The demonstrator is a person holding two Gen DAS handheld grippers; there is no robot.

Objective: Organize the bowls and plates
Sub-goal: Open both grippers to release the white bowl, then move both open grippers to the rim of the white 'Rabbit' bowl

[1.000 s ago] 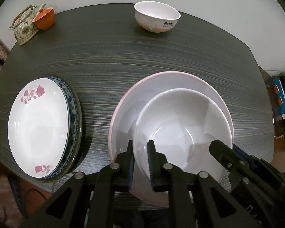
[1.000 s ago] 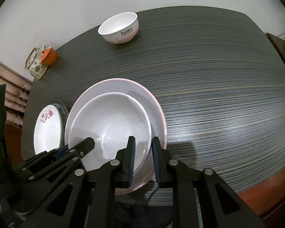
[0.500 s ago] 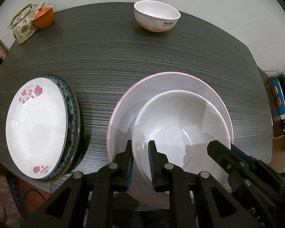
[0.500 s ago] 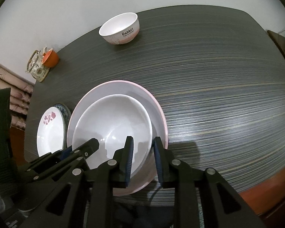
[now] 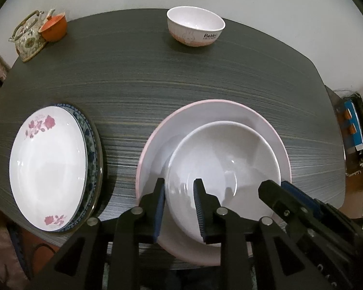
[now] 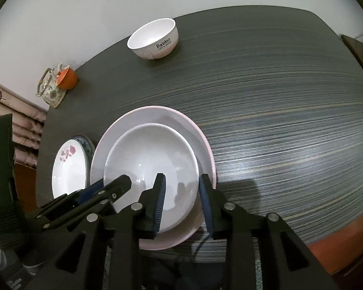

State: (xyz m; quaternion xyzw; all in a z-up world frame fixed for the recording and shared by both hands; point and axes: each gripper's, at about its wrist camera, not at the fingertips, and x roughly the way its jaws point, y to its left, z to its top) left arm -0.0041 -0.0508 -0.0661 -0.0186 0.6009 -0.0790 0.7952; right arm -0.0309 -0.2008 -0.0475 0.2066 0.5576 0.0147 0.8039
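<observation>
A white bowl [image 5: 225,159] sits inside a larger pink-rimmed bowl [image 5: 205,118] near the table's front edge; both also show in the right wrist view, the white bowl [image 6: 152,159] and the pink-rimmed bowl [image 6: 157,114]. My left gripper [image 5: 179,207] is open, its jaws straddling the white bowl's left rim. My right gripper [image 6: 181,200] is open, its jaws straddling the white bowl's right rim. A rose-patterned plate [image 5: 48,166] lies on a blue-patterned plate [image 5: 90,140] to the left. A small "Rabbit" bowl [image 5: 196,25] stands at the far side.
A floral teapot [image 5: 27,38] and an orange cup [image 5: 54,27] stand at the table's far left corner. The dark striped table [image 6: 278,120] stretches to the right. Its front edge lies close under both grippers.
Both grippers' jaws have opened wider around the white bowl's rim, letting go of it. The bowl rests in the pink-rimmed bowl. Both cameras have pulled back slightly.
</observation>
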